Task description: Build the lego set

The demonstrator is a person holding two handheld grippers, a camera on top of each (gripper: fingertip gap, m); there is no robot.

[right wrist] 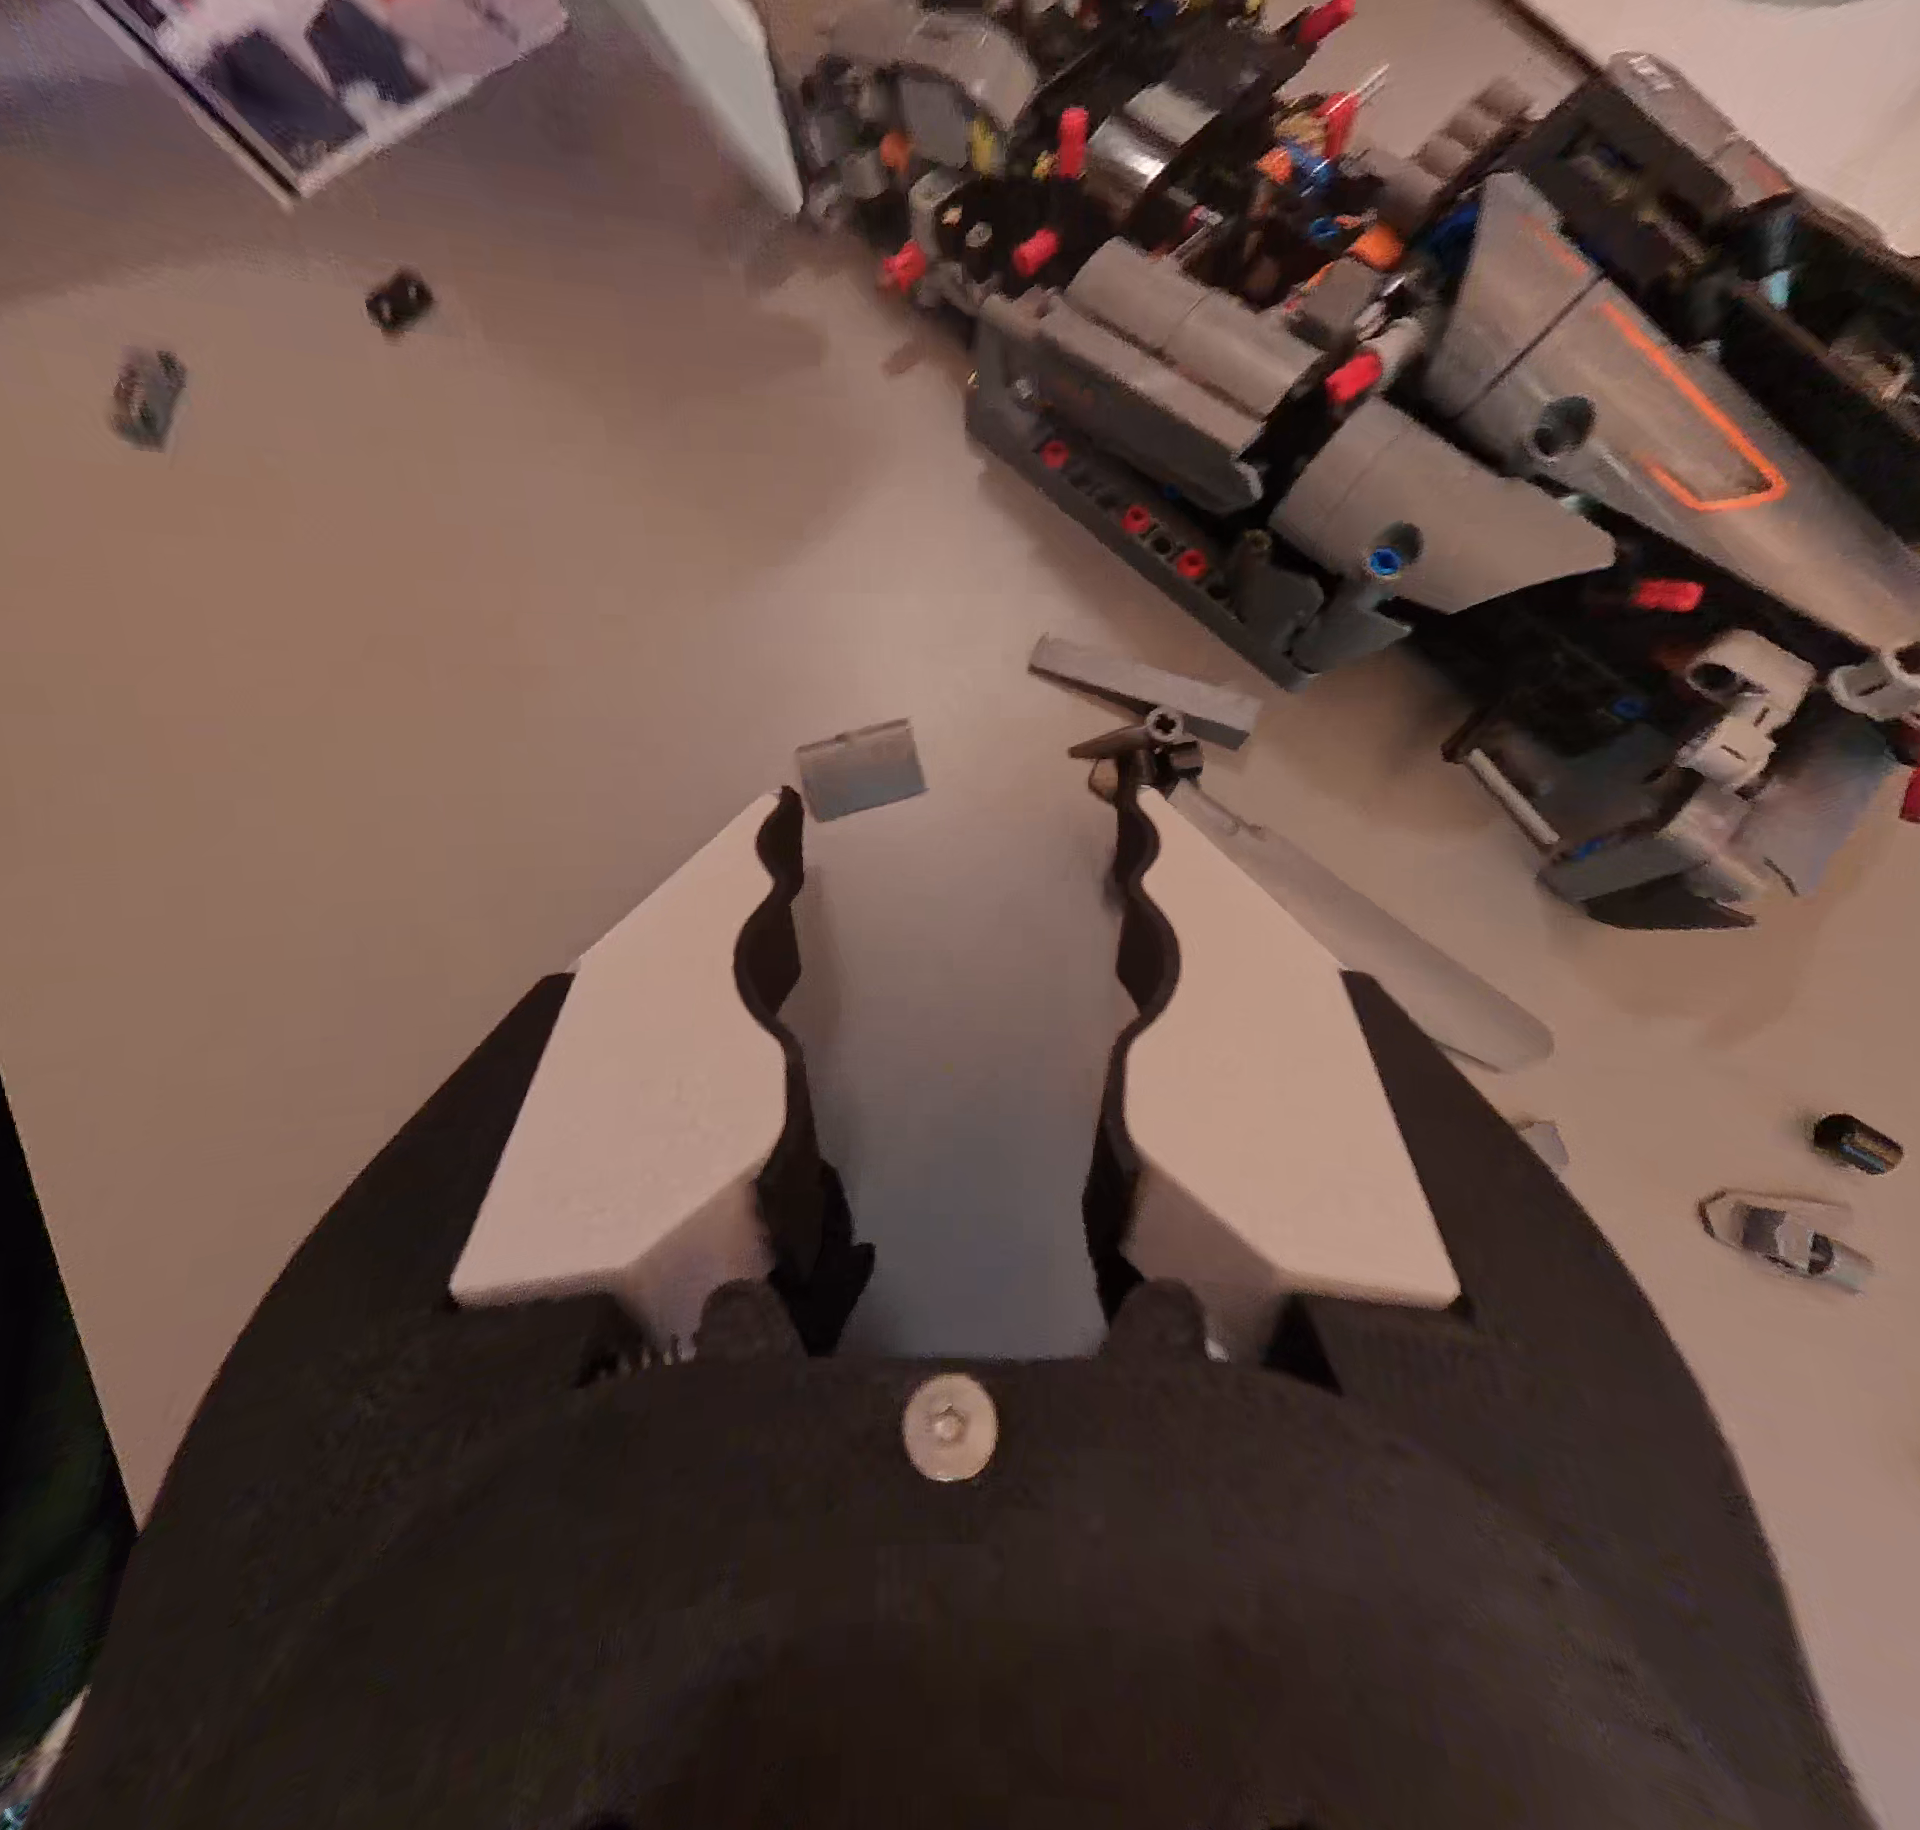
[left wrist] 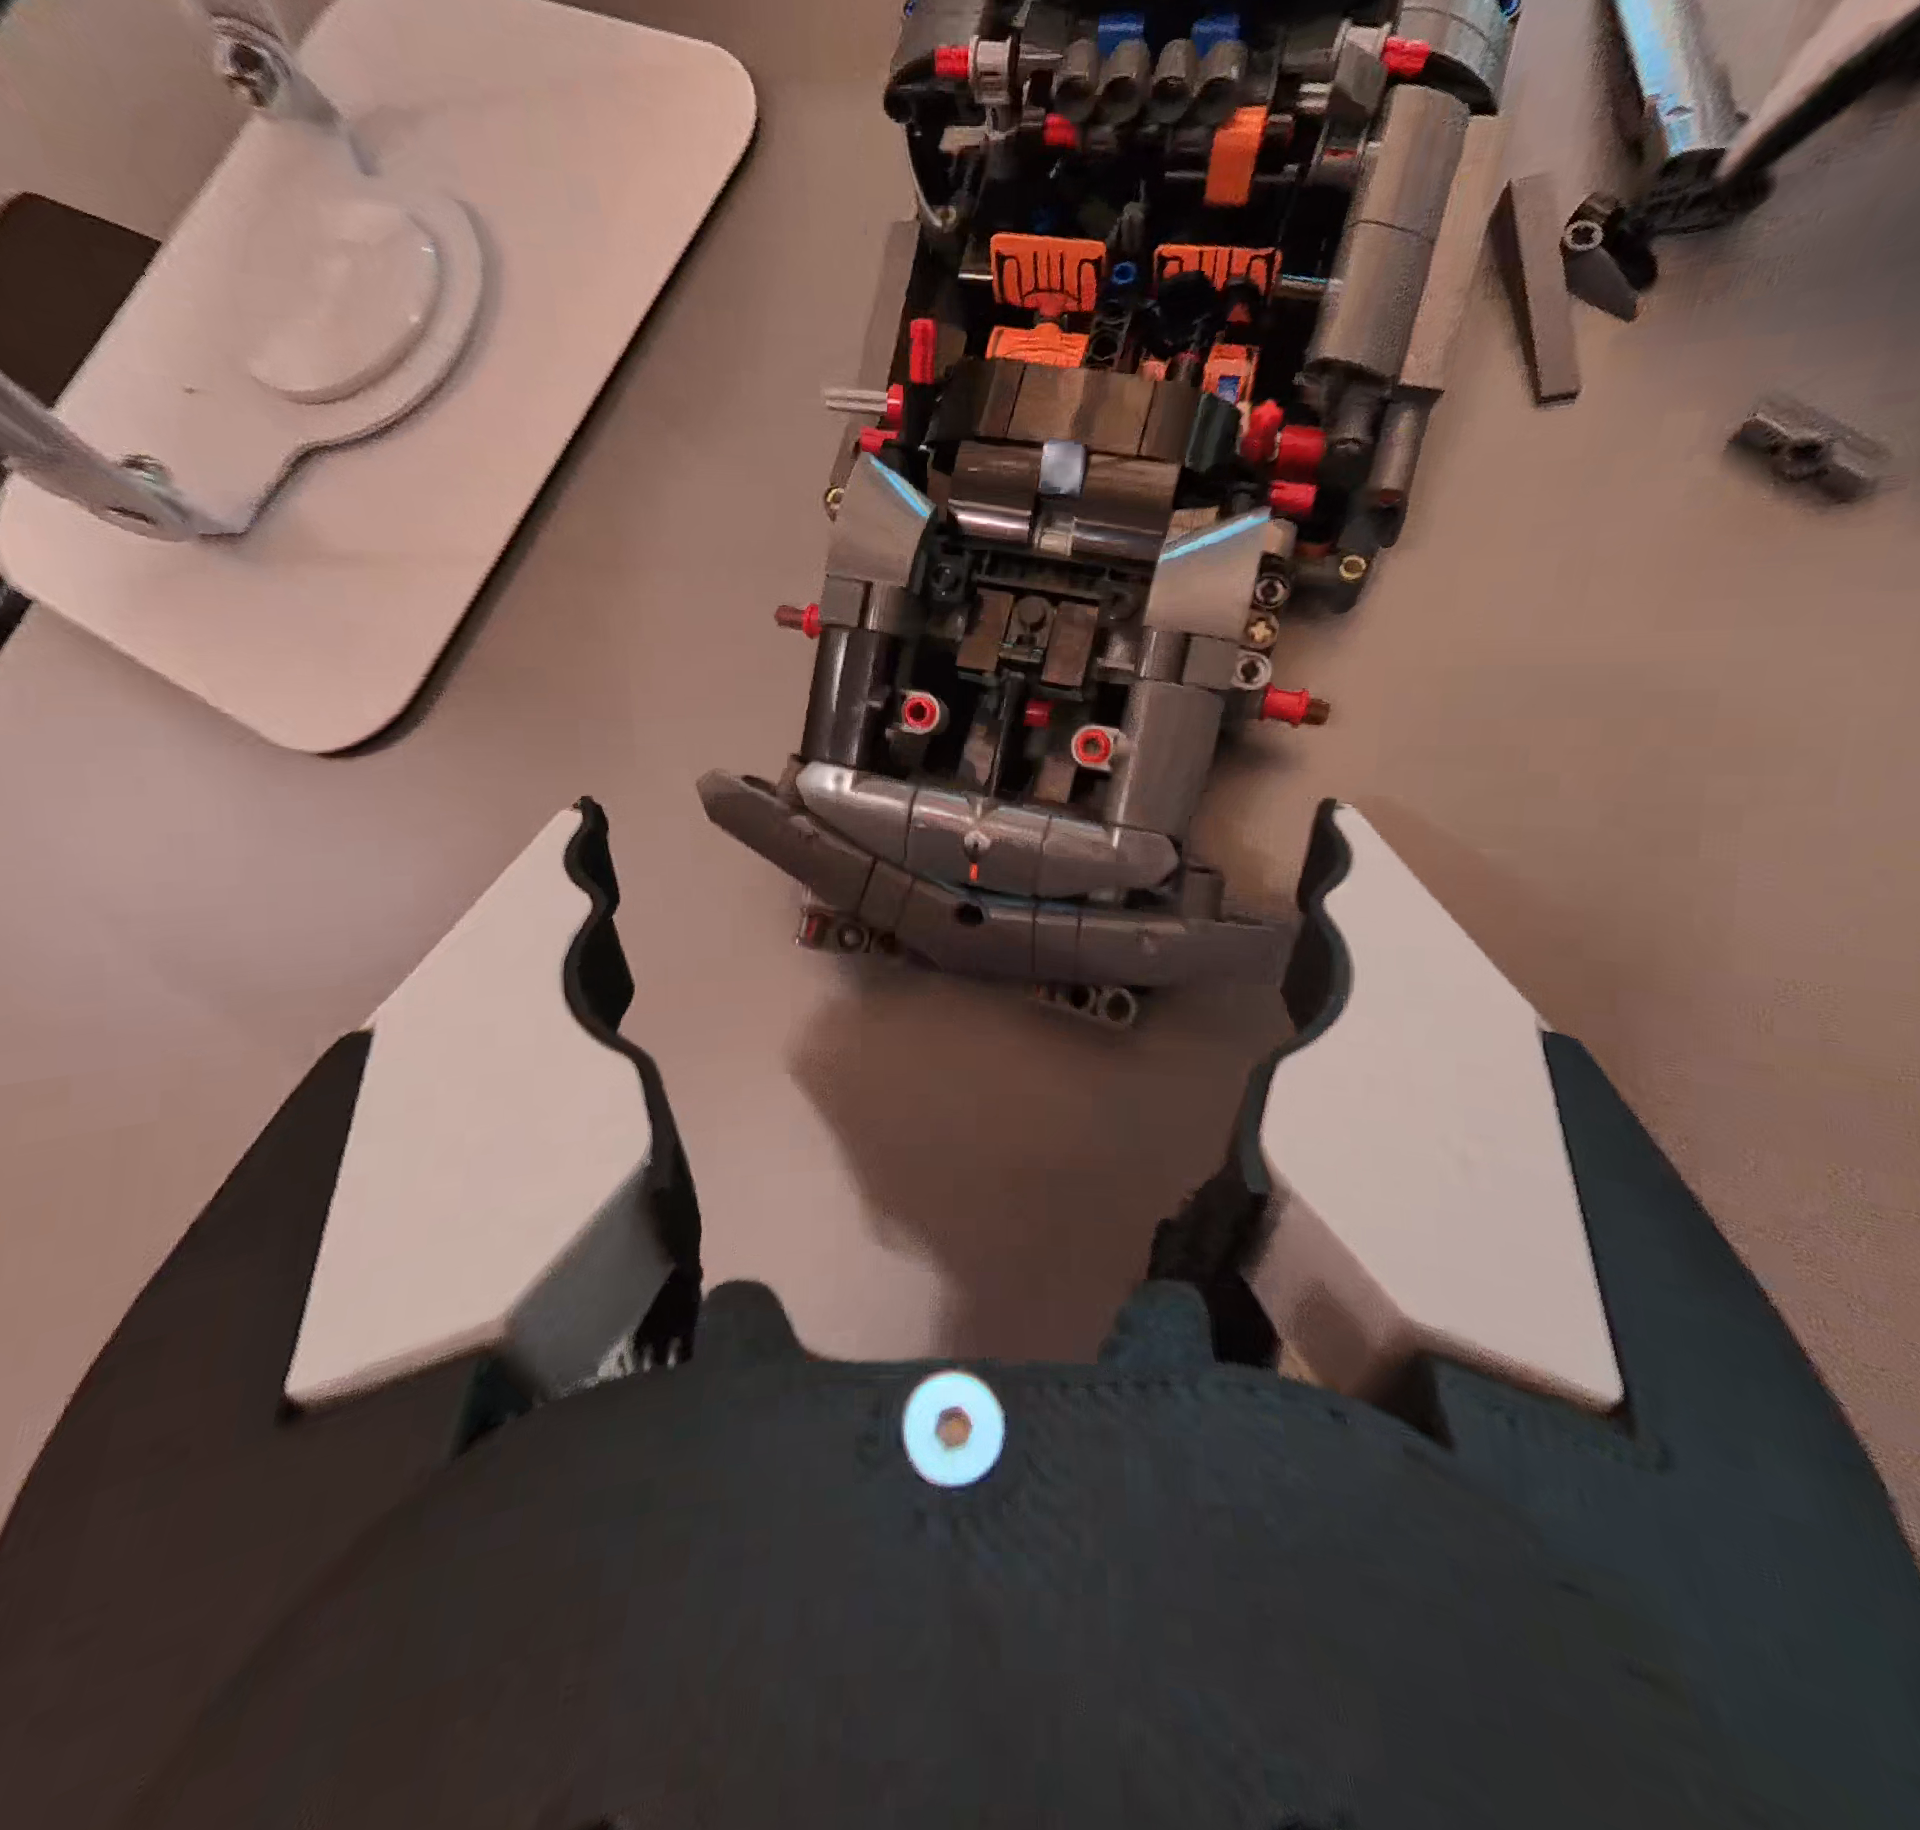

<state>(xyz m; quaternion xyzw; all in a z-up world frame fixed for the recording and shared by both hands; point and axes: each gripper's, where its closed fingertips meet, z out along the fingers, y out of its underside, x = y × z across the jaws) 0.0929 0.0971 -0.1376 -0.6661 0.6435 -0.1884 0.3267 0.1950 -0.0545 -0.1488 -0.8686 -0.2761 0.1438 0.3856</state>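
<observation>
A partly built grey lego car [left wrist: 1101, 450] with orange seats and red pins lies lengthwise on the table, its bumper nearest my left gripper [left wrist: 961, 824]. That gripper is open and empty, its tips flanking the bumper end. In the right wrist view the car [right wrist: 1455, 409] lies at the upper right. My right gripper [right wrist: 951, 809] is open and empty above the table. A small grey tile [right wrist: 860, 768] lies just beyond its left fingertip. A dark connector piece [right wrist: 1143, 741] and a long grey panel [right wrist: 1361, 939] lie by its right fingertip.
A white lamp base [left wrist: 343, 326] stands on the table's left. Loose grey parts [left wrist: 1538, 294] lie right of the car. An instruction booklet [right wrist: 301, 24] lies at the far left, with small dark pieces [right wrist: 400, 300] near it. More small pieces [right wrist: 1787, 1240] lie at the right.
</observation>
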